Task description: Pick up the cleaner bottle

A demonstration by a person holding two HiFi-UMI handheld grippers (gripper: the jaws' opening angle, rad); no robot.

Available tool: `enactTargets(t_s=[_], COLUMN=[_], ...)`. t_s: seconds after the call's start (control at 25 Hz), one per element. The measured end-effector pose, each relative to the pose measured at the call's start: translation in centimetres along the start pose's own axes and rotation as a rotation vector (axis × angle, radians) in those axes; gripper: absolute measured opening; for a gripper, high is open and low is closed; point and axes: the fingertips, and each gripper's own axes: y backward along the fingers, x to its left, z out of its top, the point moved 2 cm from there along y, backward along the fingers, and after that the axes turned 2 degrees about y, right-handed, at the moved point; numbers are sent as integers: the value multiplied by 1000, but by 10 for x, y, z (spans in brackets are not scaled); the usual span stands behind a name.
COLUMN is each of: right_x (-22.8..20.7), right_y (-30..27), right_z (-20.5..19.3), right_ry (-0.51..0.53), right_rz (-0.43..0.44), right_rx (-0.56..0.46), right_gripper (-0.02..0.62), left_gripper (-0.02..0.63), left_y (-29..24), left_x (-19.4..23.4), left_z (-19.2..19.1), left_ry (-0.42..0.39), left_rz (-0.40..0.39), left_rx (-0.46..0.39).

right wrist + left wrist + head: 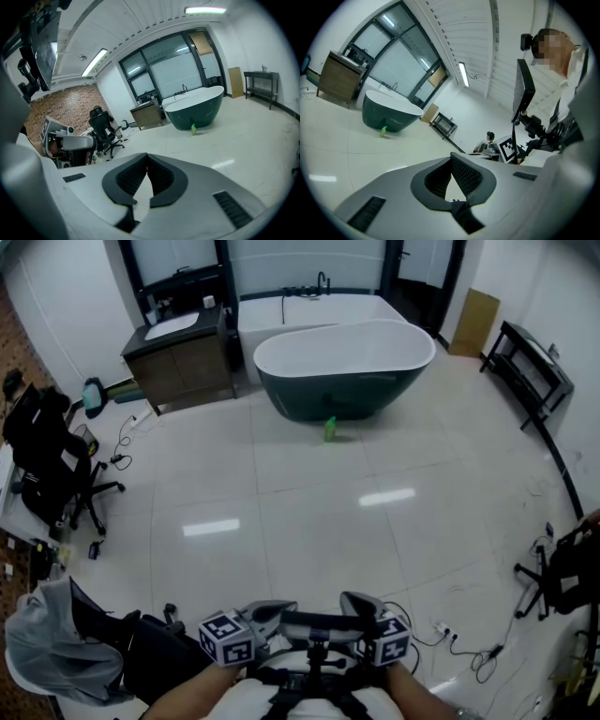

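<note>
**Bottle** (330, 428): small, green, upright on the floor (309, 521). It stands just in front of the tub (347, 381), near the middle of its side. Nothing touches it.

**Tub:** freestanding, dark outside and white inside, at the far end of the room, with a tap behind it.

**Floor:** pale glossy tiles, with a long stretch between the bottle and the person.

**Cabinet** (178, 367): wood, with a basin on top, left of the tub.

**Rack** (530, 371): dark, against the right wall, well apart from the bottle.

**Chair** (52, 460): black office chair at the left edge, with cables on the floor near it.

**Left tool** (272, 611): held low, close to the person's body and well apart from the bottle. Its jaws are pressed together with nothing between them.

**Right tool** (361, 604): just beside the left one. Its jaws also meet at the tips, with nothing between them.

**Step in hand (judged):** the approach. The bottle is in sight of both tools but out of reach, and no grasp has begun.

**Next move calls for (judged):**
- Cross the floor toward the tub.
- Bring one tool down to the bottle's level.
- Spread its jaws before contact.
- Set one jaw on each side of the body, then close them.

The bottle looks light and narrow, so a nudge could tip it. The tub wall right behind it leaves little room to overshoot.
</note>
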Motion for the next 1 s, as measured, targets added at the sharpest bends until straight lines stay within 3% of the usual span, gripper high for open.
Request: enactTargets(t_s=[0.28, 0.52, 1.0], right_x=[-12, -34, -125], right_y=[-23, -58, -99], right_z=[17, 55, 148], right_ry=[0, 30, 65], right_rz=[5, 62, 134], right_rx=[6, -1, 18], right_gripper=[9, 9, 9], left_gripper=[0, 0, 0], left_y=[-4, -13, -107], left_x=[23, 52, 87], left_z=[12, 45, 129], left_ry=[27, 34, 64], left_rz=[26, 121, 206], left_rx=[-12, -64, -114])
